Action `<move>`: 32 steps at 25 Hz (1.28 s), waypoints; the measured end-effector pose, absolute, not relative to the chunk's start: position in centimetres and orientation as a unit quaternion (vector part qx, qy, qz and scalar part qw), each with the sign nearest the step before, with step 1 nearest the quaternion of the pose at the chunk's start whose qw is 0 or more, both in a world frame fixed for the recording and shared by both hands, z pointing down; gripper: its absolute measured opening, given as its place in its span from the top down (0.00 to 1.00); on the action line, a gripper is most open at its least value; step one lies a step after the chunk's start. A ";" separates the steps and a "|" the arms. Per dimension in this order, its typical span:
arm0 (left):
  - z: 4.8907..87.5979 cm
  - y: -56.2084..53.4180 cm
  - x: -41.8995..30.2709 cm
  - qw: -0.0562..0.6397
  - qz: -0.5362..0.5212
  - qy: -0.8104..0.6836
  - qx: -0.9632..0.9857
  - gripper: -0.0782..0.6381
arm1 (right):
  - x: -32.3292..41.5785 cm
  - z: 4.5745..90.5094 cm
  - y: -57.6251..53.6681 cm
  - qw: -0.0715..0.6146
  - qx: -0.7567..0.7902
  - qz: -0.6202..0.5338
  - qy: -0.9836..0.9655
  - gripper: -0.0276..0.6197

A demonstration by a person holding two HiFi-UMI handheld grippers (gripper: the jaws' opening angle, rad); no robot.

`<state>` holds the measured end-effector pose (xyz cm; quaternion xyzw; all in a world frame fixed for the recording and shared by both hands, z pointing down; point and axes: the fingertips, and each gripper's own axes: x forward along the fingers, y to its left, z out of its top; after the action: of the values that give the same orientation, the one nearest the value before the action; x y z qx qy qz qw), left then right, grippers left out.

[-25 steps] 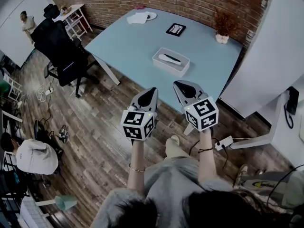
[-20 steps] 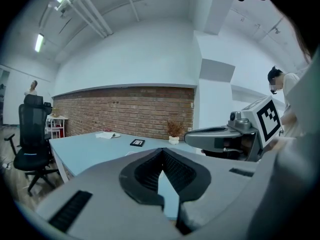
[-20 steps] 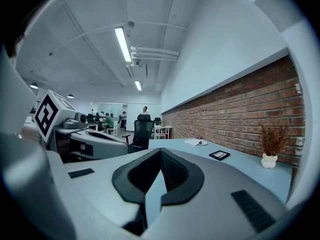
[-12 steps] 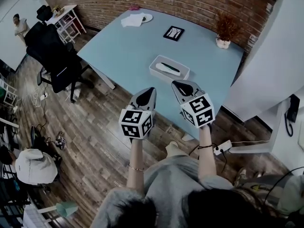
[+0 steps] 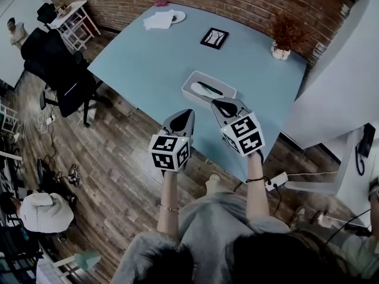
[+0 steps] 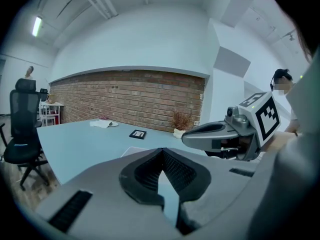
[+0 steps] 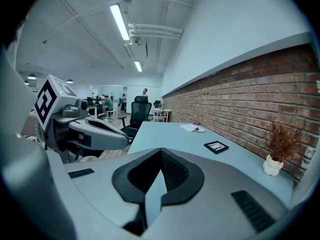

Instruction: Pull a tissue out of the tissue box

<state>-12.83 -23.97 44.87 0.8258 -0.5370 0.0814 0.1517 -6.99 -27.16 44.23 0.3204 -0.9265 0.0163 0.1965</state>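
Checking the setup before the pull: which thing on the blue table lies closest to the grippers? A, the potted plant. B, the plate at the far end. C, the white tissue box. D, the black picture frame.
C: in the head view the tissue box sits just beyond the right gripper, while the frame, plant and plate lie farther up the table.

Right tool (image 7: pixel 160 153), jaws together and empty, before a blue table (image 7: pixel 167 133); left tool (image 7: pixel 125 142) alongside at left.

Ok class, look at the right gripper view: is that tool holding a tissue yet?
No, the right tool has its jaws closed together with nothing between them.
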 end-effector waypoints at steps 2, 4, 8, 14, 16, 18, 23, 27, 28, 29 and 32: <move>45.5 -24.4 -13.0 0.165 0.083 -0.538 0.822 0.89 | -7.1 44.6 -27.8 0.212 0.319 0.017 -0.923 0.96; 46.0 -24.8 -13.2 0.176 0.080 -0.539 0.820 0.89 | -7.3 45.0 -28.2 0.218 0.317 0.022 -0.923 0.96; 47.3 -25.6 -13.5 0.192 0.087 -0.531 0.821 0.89 | -7.9 46.1 -29.2 0.235 0.318 0.029 -0.918 0.96; 48.2 -27.8 -14.2 0.206 0.098 -0.513 0.828 0.89 | -9.0 47.8 -30.9 0.279 0.298 0.044 -0.912 0.95; 48.6 -28.5 -14.5 0.211 0.099 -0.510 0.828 0.89 | -8.8 48.7 -32.0 0.299 0.301 0.042 -0.905 0.95; 49.0 -29.2 -14.7 0.218 0.097 -0.509 0.827 0.89 | -8.7 49.6 -33.0 0.313 0.302 0.046 -0.899 0.95; 50.0 -30.3 -15.6 0.232 0.098 -0.508 0.824 0.89 | -9.6 51.6 -34.6 0.346 0.284 0.056 -0.892 0.86; 50.7 -30.9 -16.1 0.240 0.100 -0.510 0.820 0.89 | -10.1 52.9 -35.5 0.379 0.265 0.047 -0.885 0.82; 50.9 -31.0 -16.3 0.242 0.101 -0.510 0.819 0.89 | -10.3 53.1 -35.7 0.384 0.260 0.046 -0.885 0.81; 51.0 -31.1 -16.5 0.244 0.101 -0.511 0.818 0.89 | -10.5 53.4 -35.9 0.389 0.255 0.046 -0.884 0.81; 51.5 -31.3 -16.9 0.252 0.102 -0.513 0.814 0.89 | -11.1 54.3 -36.0 0.407 0.235 0.047 -0.881 0.78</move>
<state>-16.85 -31.31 51.50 0.8143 -0.5127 0.1023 0.2520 -11.06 -36.00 54.31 0.2352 -0.8814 0.0471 0.4070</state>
